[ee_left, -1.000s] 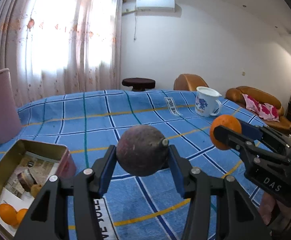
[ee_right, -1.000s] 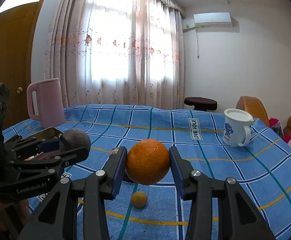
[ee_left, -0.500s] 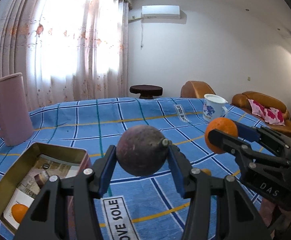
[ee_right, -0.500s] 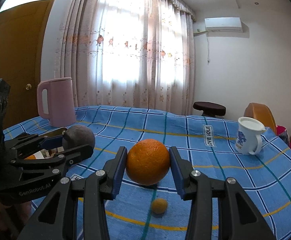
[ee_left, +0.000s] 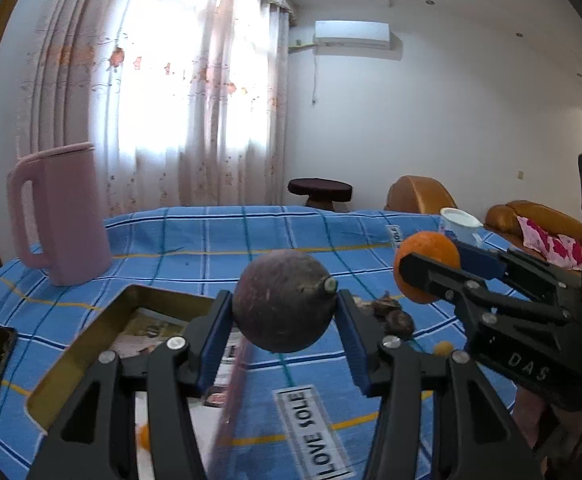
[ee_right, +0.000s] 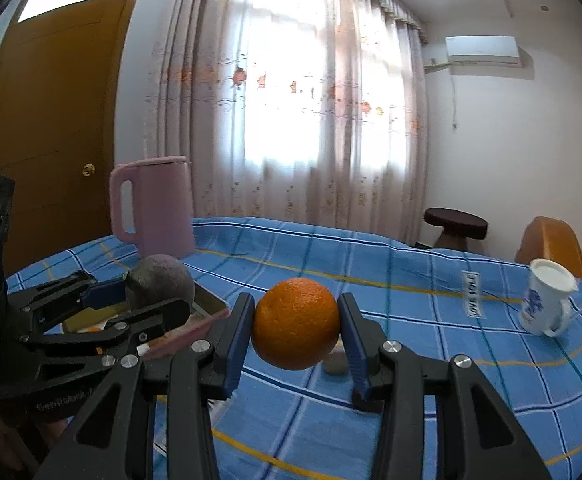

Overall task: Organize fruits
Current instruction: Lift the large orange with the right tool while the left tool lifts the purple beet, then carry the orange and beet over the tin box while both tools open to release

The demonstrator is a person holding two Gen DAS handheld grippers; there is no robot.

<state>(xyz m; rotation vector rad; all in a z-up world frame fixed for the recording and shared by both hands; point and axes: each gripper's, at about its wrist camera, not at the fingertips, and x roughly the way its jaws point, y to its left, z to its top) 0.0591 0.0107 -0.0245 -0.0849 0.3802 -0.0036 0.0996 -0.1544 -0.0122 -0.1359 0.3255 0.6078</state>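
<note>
While both fruits hang clear of the blue checked cloth, the sort stands partway done.

Left gripper: clamped on a dark purple round fruit, pads pressed to either side, held above the cloth.

Right gripper: closed around an orange, likewise lifted off the table.

Tin box: lies below and left of the left gripper's fingers; a small orange fruit shows low in it, so some sorting seems done.

Left to do: both held fruits appear bound for the box. Small dark pieces and a tiny yellow-orange fruit sit on the cloth beyond and right of the left gripper, apparently unsorted.

Bystanders: pink jug far left, white mug far right.
</note>
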